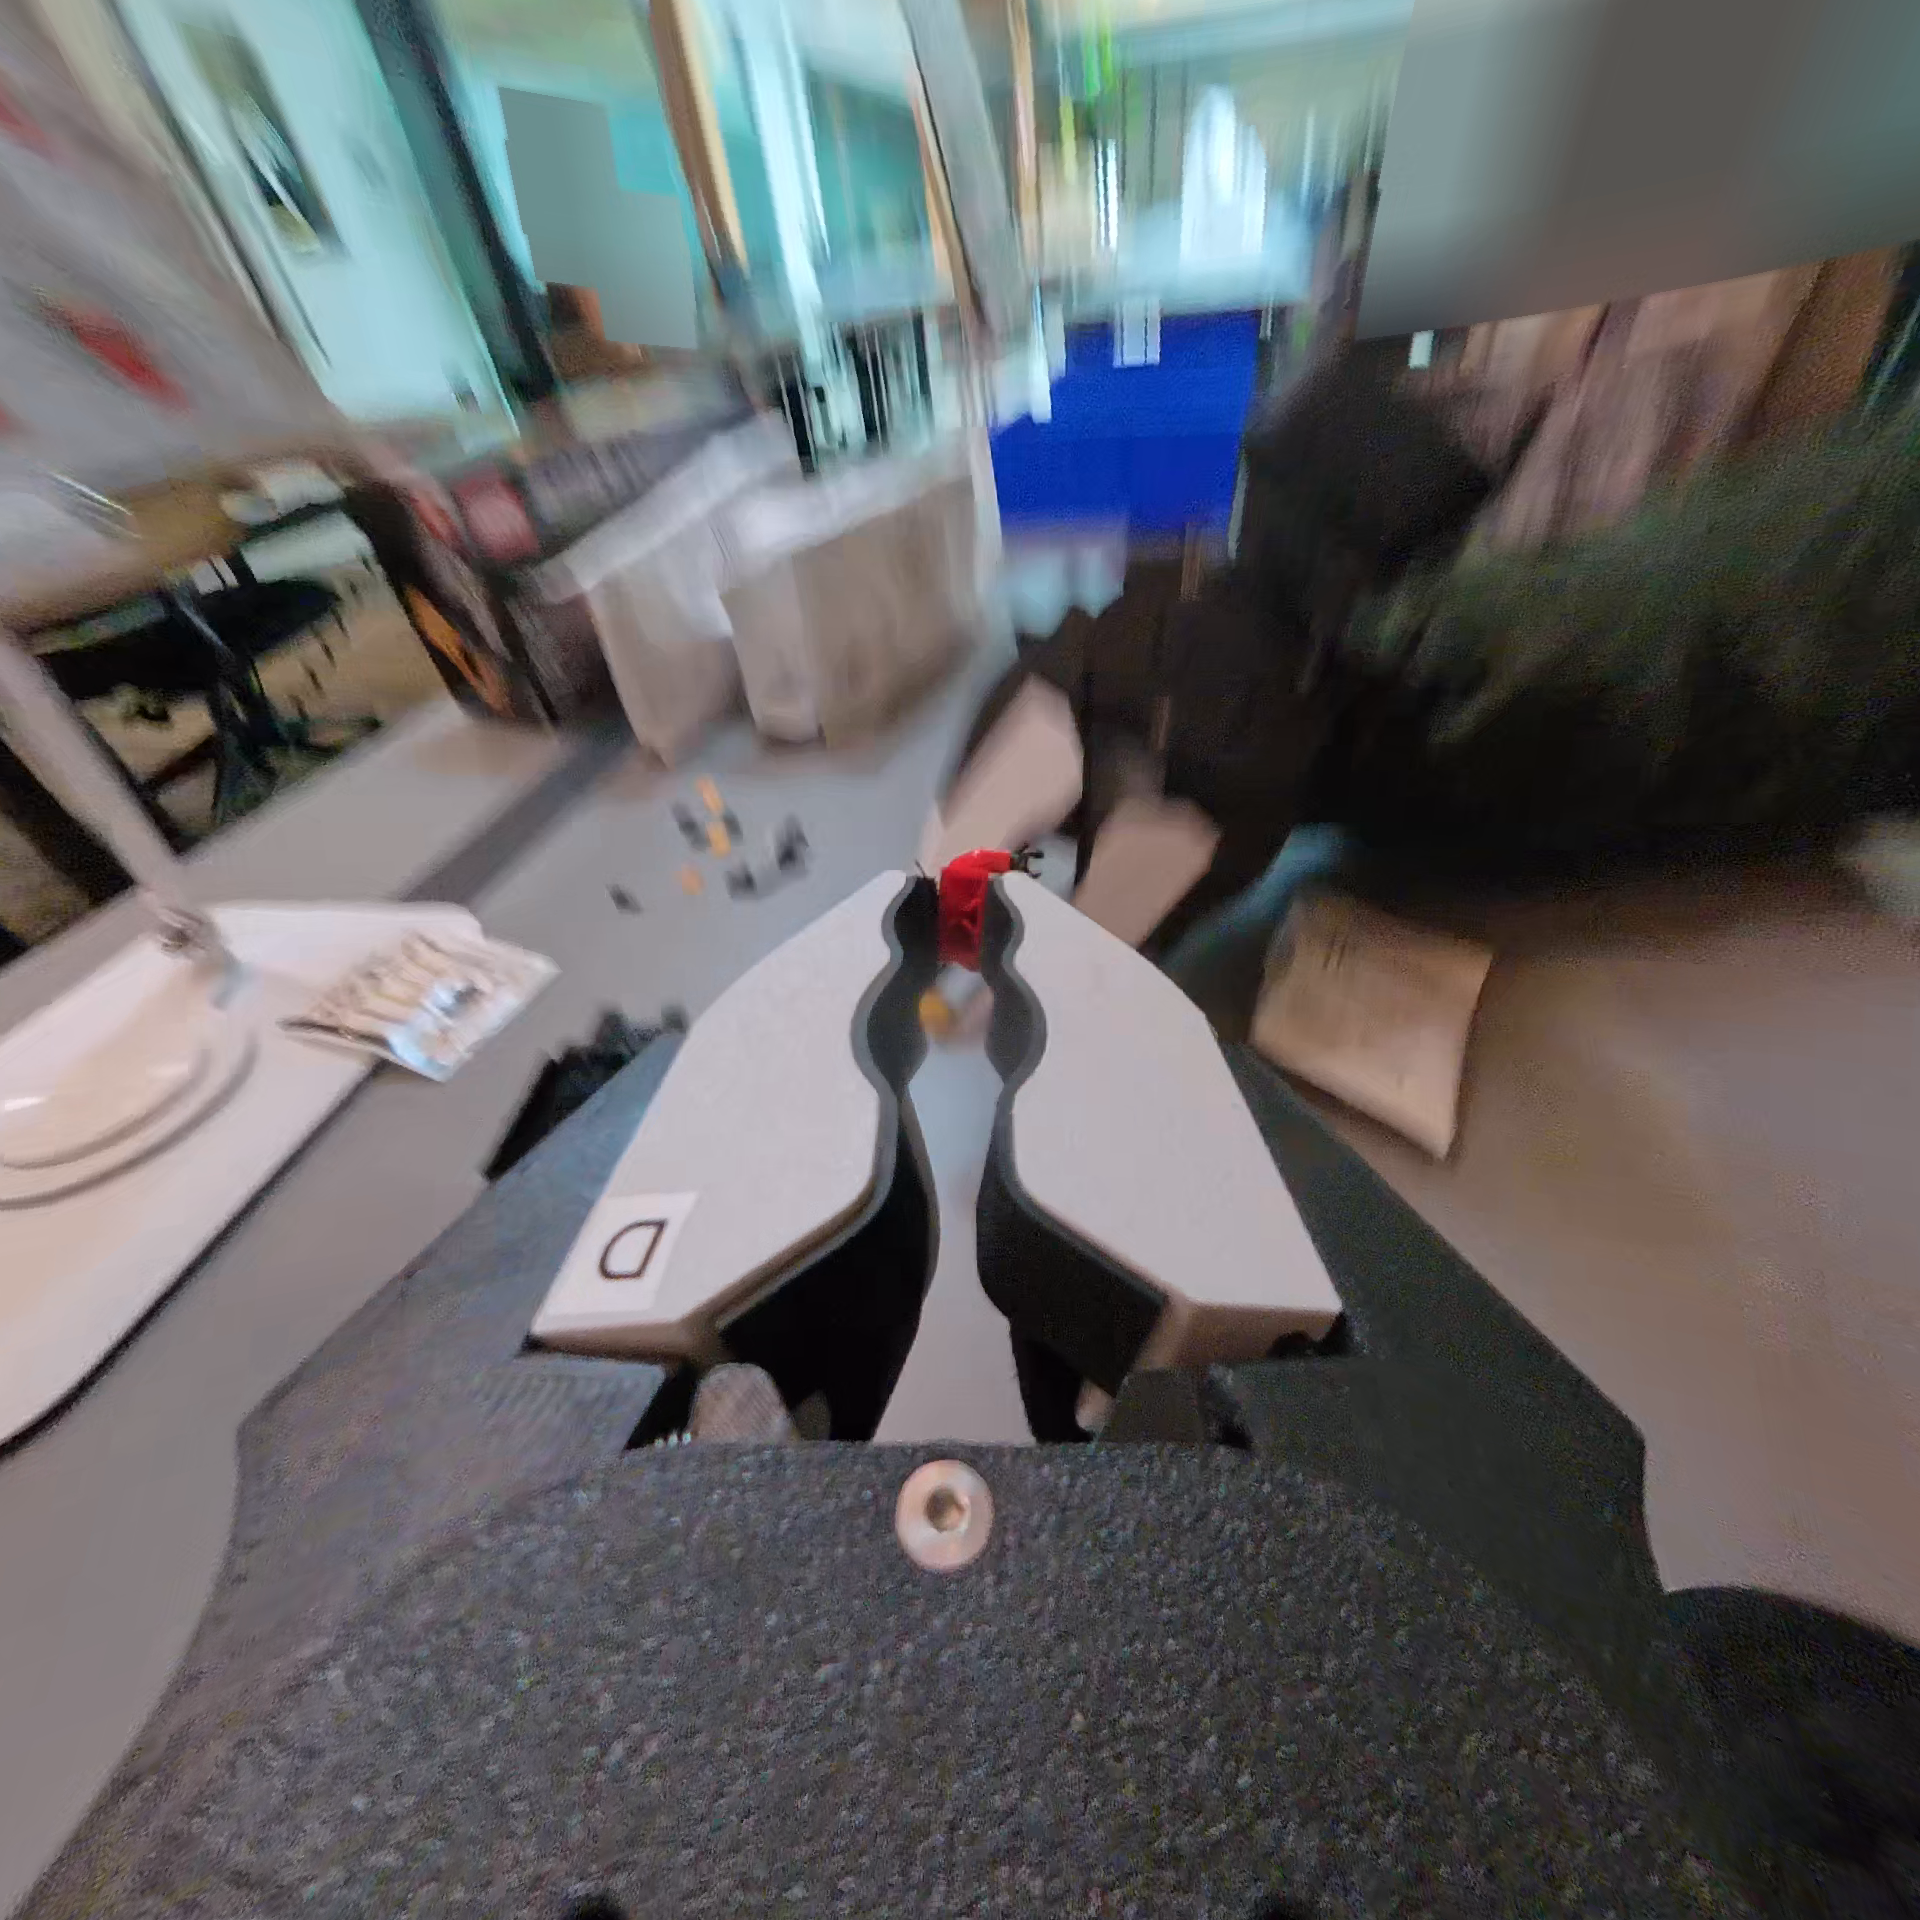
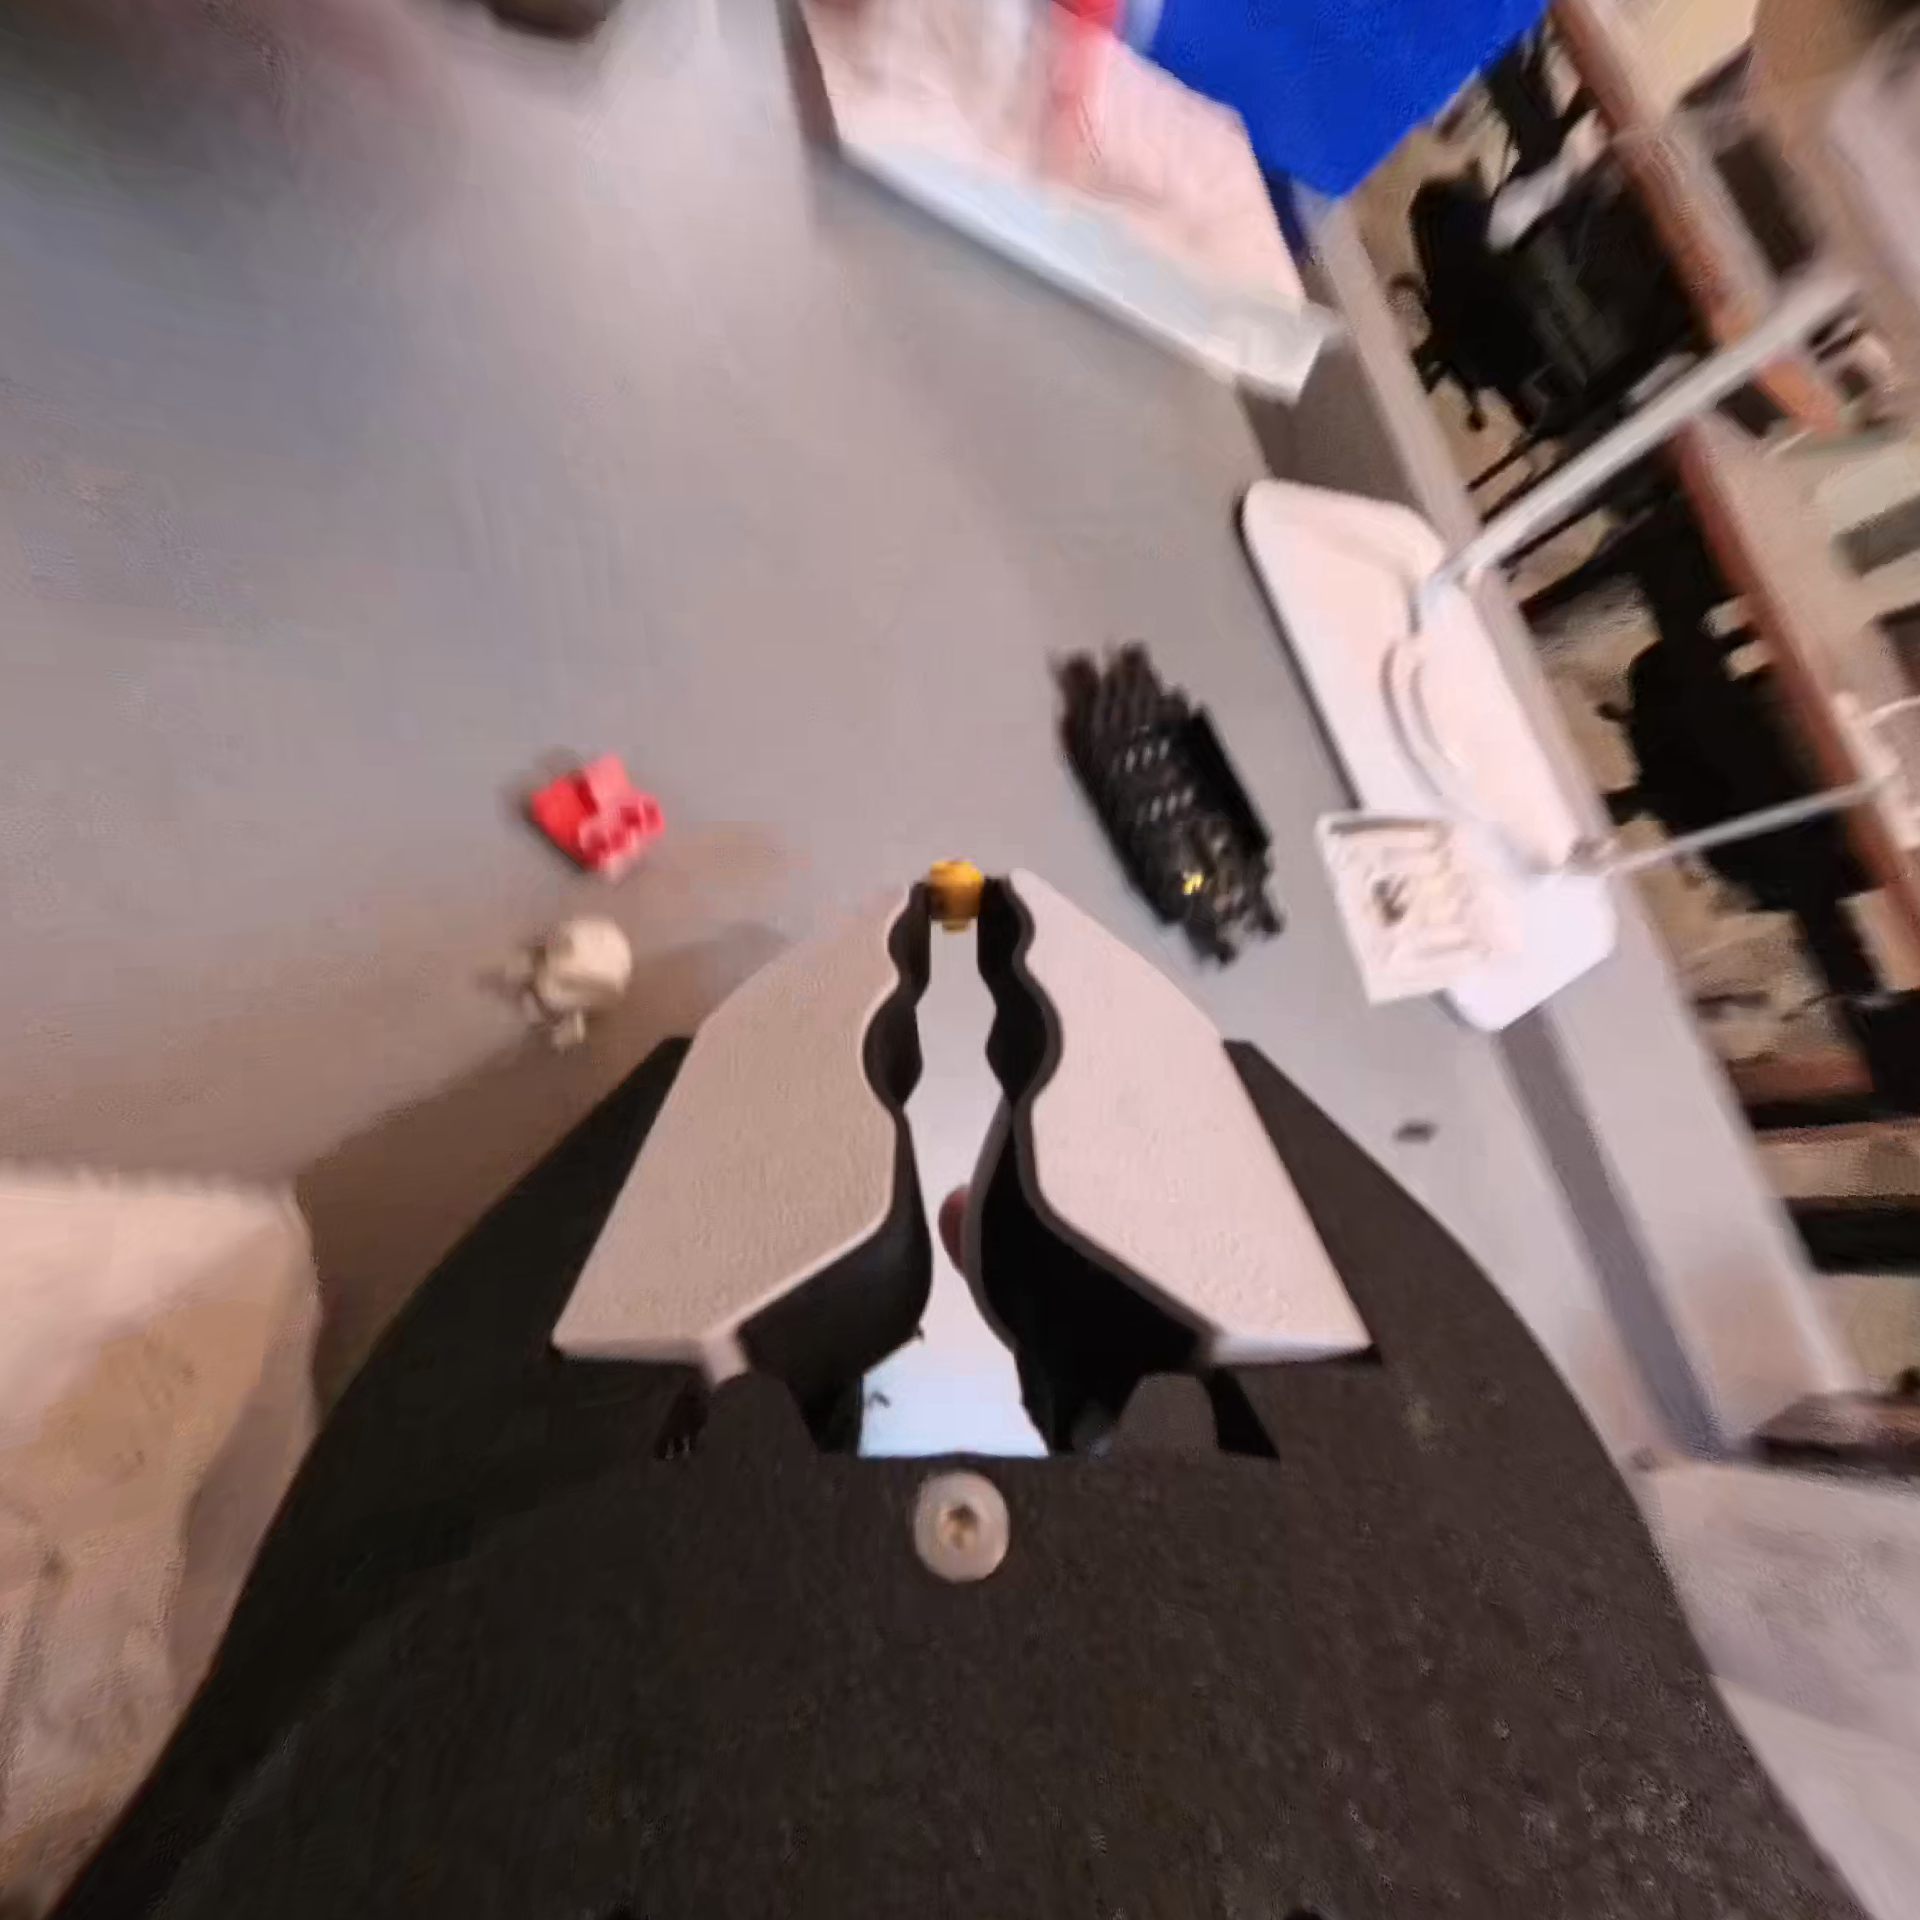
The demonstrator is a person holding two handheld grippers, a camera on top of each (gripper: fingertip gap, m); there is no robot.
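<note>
We see the left claw [image 1: 961, 906] pinched narrow on a small red brick [image 1: 966, 902] that sticks up from between its tips, with thin black bits on the brick's top edge. The right claw [image 2: 954, 896] is pinched on a tiny yellow round piece [image 2: 954, 889] at its very tips, held above the grey bench [image 2: 520, 468]

For containers, a white tray [image 2: 1340, 582] sits at the bench's edge, and in it lies a clear plastic bag [image 2: 1403, 904] of parts; what else it carries is too smeared to tell. The left wrist view shows the same tray [image 1: 104, 1226] and a plastic bag [image 1: 426, 992] at its far end

Motion blur smears both views. A black ribbed object [image 2: 1164, 800] lies on the bench near the tray, and we cannot tell what it is. A loose red brick [image 2: 597, 816] and a pale grey small piece [image 2: 577, 961] lie to the left of the right claw's tips, close together but apart. Farther off, in the left wrist view, a scatter of small black and orange pieces [image 1: 727, 831] rests on the bench. A beige cloth [image 2: 135, 1403] is cut off at the frame's left edge

The room behind is blurred: a blue panel [image 1: 1122, 416], pale draped tables [image 1: 790, 613] and dark office chairs [image 2: 1538, 260]
</note>
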